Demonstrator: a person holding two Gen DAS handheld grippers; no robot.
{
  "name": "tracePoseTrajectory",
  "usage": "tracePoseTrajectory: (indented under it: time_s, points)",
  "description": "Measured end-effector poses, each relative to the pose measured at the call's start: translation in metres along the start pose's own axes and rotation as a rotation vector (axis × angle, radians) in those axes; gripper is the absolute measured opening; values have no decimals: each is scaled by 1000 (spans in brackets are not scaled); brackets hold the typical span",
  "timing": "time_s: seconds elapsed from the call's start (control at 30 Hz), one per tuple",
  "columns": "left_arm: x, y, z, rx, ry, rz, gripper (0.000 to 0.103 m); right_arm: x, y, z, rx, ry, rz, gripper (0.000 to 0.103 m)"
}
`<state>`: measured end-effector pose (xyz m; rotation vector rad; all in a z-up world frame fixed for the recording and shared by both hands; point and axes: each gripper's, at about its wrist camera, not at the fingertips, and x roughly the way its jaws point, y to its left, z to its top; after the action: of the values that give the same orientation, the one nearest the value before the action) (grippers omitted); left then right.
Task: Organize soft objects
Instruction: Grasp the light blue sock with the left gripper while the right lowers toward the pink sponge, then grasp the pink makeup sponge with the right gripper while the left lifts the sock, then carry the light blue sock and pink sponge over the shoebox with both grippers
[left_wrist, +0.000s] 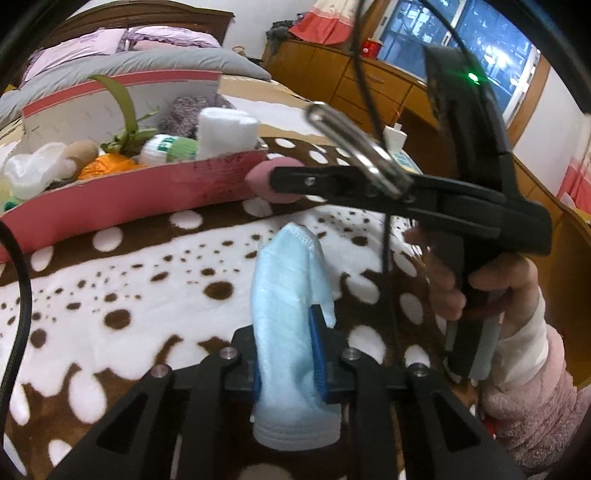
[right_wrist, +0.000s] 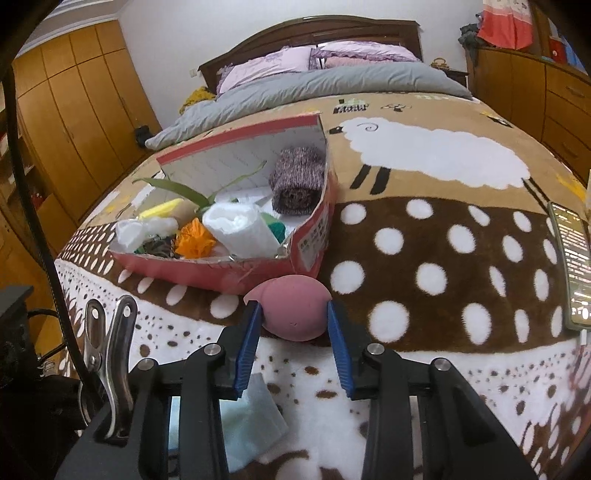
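Left wrist view: the left claw (left_wrist: 286, 354) is clenched on a pale blue, quilted, folded face mask (left_wrist: 284, 310) above the spotted blanket (left_wrist: 147, 280); right wrist view: the right claw (right_wrist: 291, 332) straddles a pink egg-shaped sponge (right_wrist: 293, 308) beside the red box (right_wrist: 258, 271), pads flanking it, contact unclear.

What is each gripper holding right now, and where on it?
Left gripper pinches the light blue face mask near its lower end. Right gripper brackets the pink sponge's sides; contact unclear.
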<state>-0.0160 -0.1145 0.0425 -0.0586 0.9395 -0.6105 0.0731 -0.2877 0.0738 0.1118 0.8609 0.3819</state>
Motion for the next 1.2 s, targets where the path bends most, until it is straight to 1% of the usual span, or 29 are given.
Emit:
tracePoseTrajectory:
  time_s: [0.1,0.23,0.47,0.8,1.13,1.2]
  points:
    - [-7,7,2,-21,-21,19,20,-5,-1,2,5,-11,-8,37]
    - [-24,21,10,-50,-81,68,19,-11,3,5,3,-23,-9,37]
    - [-43,44,27,-88,-150,142,19,-16,20,15,-24,-56,7,37]
    - [-70,74,66,-126,-249,226,19,-11,43,32,-50,-87,23,37]
    - [-67,97,98,-136,-296,301,19,-2,58,54,-63,-122,17,37]
    - [-65,101,104,-137,-307,320,19,2,61,59,-71,-132,3,37]
